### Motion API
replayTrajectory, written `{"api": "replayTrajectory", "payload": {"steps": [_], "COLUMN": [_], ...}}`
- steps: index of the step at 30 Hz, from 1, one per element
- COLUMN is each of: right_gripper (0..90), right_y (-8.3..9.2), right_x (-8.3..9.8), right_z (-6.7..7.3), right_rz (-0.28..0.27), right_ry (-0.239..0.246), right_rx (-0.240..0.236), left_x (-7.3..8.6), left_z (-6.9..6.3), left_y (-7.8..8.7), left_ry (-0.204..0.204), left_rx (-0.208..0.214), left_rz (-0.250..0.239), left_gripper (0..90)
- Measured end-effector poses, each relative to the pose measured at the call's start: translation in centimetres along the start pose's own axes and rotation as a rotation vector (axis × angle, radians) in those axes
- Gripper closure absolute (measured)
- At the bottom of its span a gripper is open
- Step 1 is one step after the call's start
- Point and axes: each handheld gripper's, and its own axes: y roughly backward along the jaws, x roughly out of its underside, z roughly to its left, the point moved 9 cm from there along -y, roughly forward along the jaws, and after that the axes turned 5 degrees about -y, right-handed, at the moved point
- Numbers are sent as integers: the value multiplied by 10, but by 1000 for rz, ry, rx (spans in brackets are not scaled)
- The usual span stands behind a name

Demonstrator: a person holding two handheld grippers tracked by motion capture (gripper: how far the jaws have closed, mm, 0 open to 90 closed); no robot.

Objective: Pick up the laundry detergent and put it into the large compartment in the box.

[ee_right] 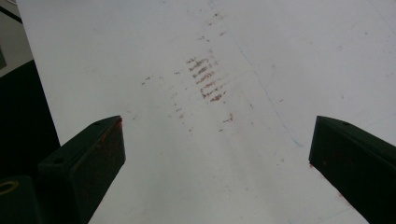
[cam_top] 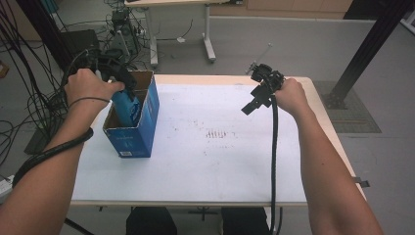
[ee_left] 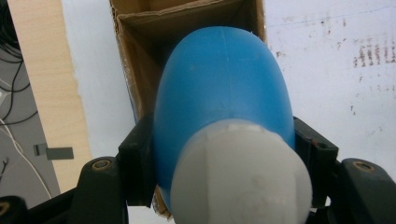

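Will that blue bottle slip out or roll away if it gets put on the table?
The blue bottle looks smooth and rounded, so it might slip in the left gripper. Laid sideways on the table, it would probably roll. It seems plastic, likely light.

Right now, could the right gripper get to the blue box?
Probably yes. The right gripper hangs open over the bare white table, with nothing between it and the blue box. It would have to cross the table.

Wooden table, stained white sheet, blue carton
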Motion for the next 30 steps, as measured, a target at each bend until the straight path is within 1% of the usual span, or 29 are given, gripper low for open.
{"api": "replayTrajectory", "payload": {"steps": [1,5,7,10,12,16,22,30], "right_gripper": [38,38,38,38,38,38,38,38], "right_y": [0,0,0,0,0,0,0,-1], "right_x": [1,2,1,1,1,1,1,1], "right_z": [-1,-1,-1,-1,-1,-1,-1,-1], "right_rz": [0,-2,2,1,1,1,1,0], "right_ry": [1,-4,-3,-1,-1,0,0,-1], "right_rx": [-2,-3,0,0,-4,-1,-3,-3], "left_x": [0,1,1,2,3,3,6,7], "left_z": [0,1,1,3,3,4,8,6], "left_y": [0,-9,-14,-19,-22,-26,-34,-45], "left_ry": [0,8,2,9,13,18,28,28], "left_rx": [0,0,2,11,9,-3,8,-10], "left_rz": [0,-3,7,7,5,5,0,7], "left_gripper": [376,376,376,376,376,376,376,375]}}
